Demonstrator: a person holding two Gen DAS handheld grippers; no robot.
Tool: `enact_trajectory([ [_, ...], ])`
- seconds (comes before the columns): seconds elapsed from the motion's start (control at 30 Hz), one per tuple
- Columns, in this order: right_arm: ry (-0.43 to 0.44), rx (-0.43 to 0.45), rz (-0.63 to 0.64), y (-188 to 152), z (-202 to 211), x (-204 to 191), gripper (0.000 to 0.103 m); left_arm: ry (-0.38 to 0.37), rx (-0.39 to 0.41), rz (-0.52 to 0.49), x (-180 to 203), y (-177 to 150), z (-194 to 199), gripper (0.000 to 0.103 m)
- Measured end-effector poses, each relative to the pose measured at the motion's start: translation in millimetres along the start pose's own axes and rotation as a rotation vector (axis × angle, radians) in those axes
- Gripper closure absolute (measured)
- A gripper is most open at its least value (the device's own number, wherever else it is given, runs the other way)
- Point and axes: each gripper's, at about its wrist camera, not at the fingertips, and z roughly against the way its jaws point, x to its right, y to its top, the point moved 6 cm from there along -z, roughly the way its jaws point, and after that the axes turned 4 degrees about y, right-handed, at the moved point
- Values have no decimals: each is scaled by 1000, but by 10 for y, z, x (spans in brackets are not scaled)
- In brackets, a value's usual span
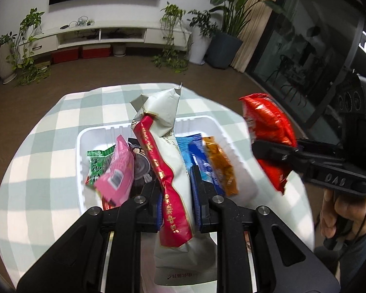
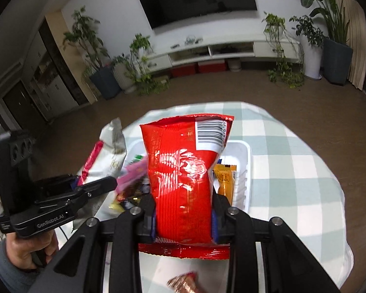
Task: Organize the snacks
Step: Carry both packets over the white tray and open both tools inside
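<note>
My left gripper (image 1: 177,183) is shut on a tall white snack bag with a red ribbon print (image 1: 168,146), held upright over the near edge of a white plastic bin (image 1: 85,136). The bin holds a green packet (image 1: 96,163), a pink packet (image 1: 117,173), a blue packet (image 1: 195,156) and an orange bar (image 1: 220,166). My right gripper (image 2: 183,210) is shut on a red snack bag (image 2: 183,171), held upright above the bin's near right side (image 2: 244,171). The red bag also shows in the left wrist view (image 1: 268,131), and the white bag in the right wrist view (image 2: 107,156).
The bin stands on a table with a green-and-white checked cloth (image 1: 41,146). A copper-coloured wrapped snack (image 2: 183,282) lies on the cloth near me. Beyond the table are brown floor, a white TV cabinet (image 1: 97,36) and potted plants.
</note>
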Motion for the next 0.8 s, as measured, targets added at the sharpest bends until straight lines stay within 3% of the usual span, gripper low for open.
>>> enact_trajectory([
  [0.43, -56, -130, -19, -125, -824, 285, 70, 69, -69, -14, -150, -139, -831, 86],
  [0.8, -69, -114, -6, -228, -894, 261, 69, 77, -79, 14, -252, -176, -1009, 85],
])
